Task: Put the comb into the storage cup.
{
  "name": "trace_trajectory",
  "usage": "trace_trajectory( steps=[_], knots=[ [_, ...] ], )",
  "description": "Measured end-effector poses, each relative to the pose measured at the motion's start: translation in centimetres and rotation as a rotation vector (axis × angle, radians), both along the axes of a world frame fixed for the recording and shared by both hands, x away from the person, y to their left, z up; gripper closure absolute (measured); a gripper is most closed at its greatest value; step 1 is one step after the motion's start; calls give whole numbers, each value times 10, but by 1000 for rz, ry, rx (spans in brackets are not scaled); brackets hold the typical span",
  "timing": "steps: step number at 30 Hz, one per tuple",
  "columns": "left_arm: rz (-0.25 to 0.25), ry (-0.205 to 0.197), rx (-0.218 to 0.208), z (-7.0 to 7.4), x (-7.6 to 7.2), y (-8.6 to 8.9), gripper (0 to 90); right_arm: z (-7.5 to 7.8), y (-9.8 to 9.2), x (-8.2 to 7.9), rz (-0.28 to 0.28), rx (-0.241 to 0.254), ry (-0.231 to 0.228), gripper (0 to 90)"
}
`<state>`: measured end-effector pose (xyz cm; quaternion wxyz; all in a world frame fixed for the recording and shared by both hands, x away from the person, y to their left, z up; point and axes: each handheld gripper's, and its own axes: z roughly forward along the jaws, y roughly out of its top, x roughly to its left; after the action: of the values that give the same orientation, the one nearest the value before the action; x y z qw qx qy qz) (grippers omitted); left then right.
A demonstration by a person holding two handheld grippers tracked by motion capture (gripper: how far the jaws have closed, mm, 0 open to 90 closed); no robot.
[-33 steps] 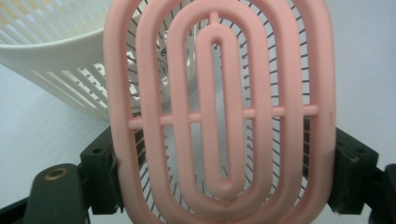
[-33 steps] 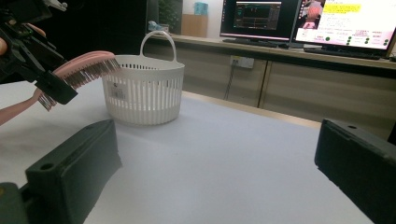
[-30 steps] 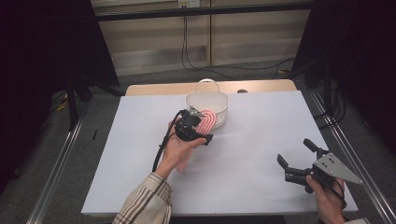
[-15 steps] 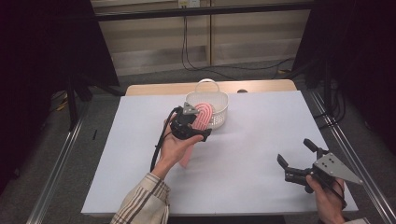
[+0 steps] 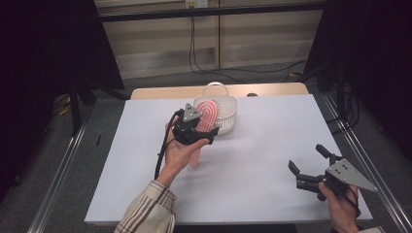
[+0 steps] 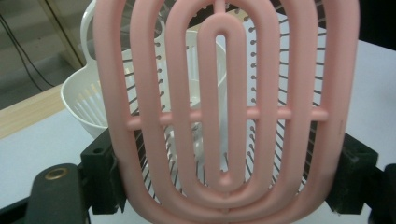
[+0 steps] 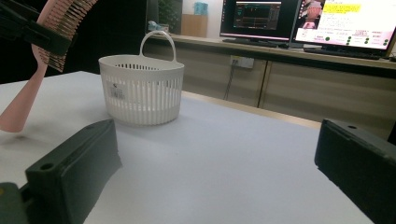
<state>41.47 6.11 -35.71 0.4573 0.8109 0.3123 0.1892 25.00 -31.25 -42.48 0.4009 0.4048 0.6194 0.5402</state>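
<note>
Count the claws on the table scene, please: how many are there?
2. The left claw holds the pink hairbrush near the white basket; the right claw hovers open, near right.

In the left gripper view the pink hairbrush (image 6: 224, 116) runs off the top and bottom edges, so its handle and the tip of its head are cut away. It screens most of the white basket (image 6: 88, 98) behind it, leaving the left wall and part of the handle at upper left.

In the high view the left gripper (image 5: 194, 128) covers the lower brush head, and the person's hand hides part of the handle.

In the right gripper view the brush (image 7: 32, 70) is cropped at the upper left corner. The basket's label (image 7: 116, 91) and the monitor screens (image 7: 345, 21) at upper right are too small to read.
</note>
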Motion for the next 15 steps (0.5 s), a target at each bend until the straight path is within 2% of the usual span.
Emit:
trace_trajectory(
  steps=[2,6,10,15],
  knots=[
    [18,-13,-2,1,-1,1,190,0,0,0,0,-2,0,0],
    [51,-40,-46,4,-1,7,190,0,0,0,1,0,0,0],
    [53,-73,-74,8,-3,12,190,0,0,0,1,0,0,0],
    [47,-101,-86,13,-6,14,190,0,0,0,1,-2,-2,0]
  ],
)
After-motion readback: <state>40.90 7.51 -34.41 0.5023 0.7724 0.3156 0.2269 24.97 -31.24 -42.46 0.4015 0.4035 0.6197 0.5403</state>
